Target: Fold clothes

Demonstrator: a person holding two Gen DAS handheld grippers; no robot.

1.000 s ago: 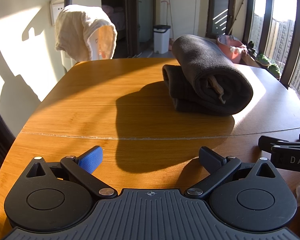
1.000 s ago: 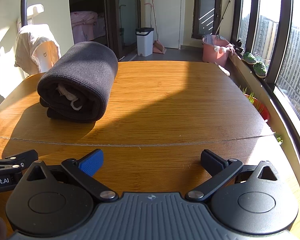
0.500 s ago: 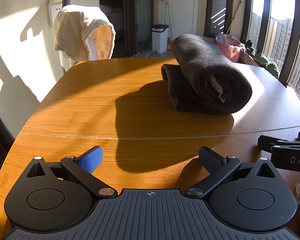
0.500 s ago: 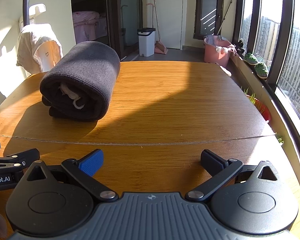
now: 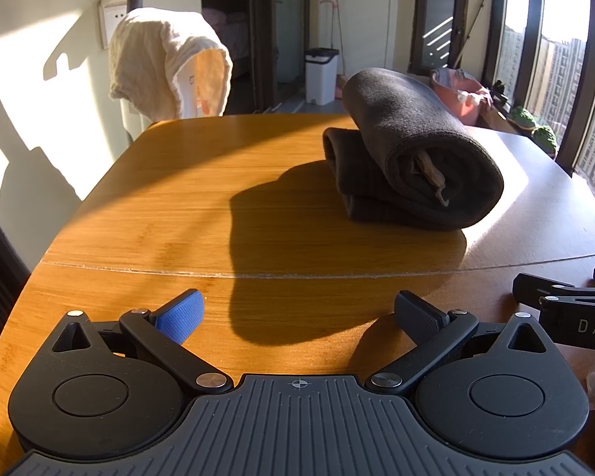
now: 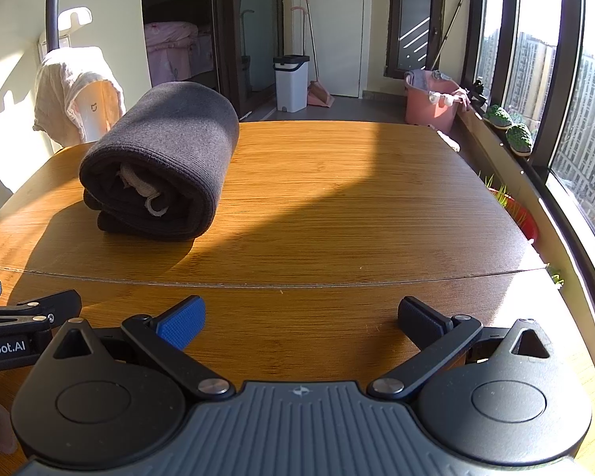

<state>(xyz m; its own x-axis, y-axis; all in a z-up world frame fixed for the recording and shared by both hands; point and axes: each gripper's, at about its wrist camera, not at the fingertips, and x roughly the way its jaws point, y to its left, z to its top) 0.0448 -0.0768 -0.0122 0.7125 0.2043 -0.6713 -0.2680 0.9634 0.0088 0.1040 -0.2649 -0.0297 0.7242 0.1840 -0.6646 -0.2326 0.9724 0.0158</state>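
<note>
A dark grey garment (image 5: 412, 154) lies folded into a thick bundle on the wooden table (image 5: 218, 214), a pale label showing in its near end. From the right wrist view the same garment (image 6: 158, 162) sits at the left of the table (image 6: 357, 206). My left gripper (image 5: 297, 313) is open and holds nothing, well short of the bundle. My right gripper (image 6: 299, 317) is open too, with bare wood between its fingers. Each gripper shows at the edge of the other's view: the right gripper (image 5: 563, 305) and the left gripper (image 6: 23, 317).
A cream towel (image 5: 166, 63) hangs over a stand behind the table's far left corner. A white bin (image 6: 291, 81), a pink basin (image 6: 432, 97) and window plants (image 6: 509, 127) stand beyond the table. A seam (image 6: 297, 283) crosses the tabletop.
Both views have shifted slightly; the bundle sits a touch further right in the right wrist view. The garment itself has not moved, and both grippers stay open.
</note>
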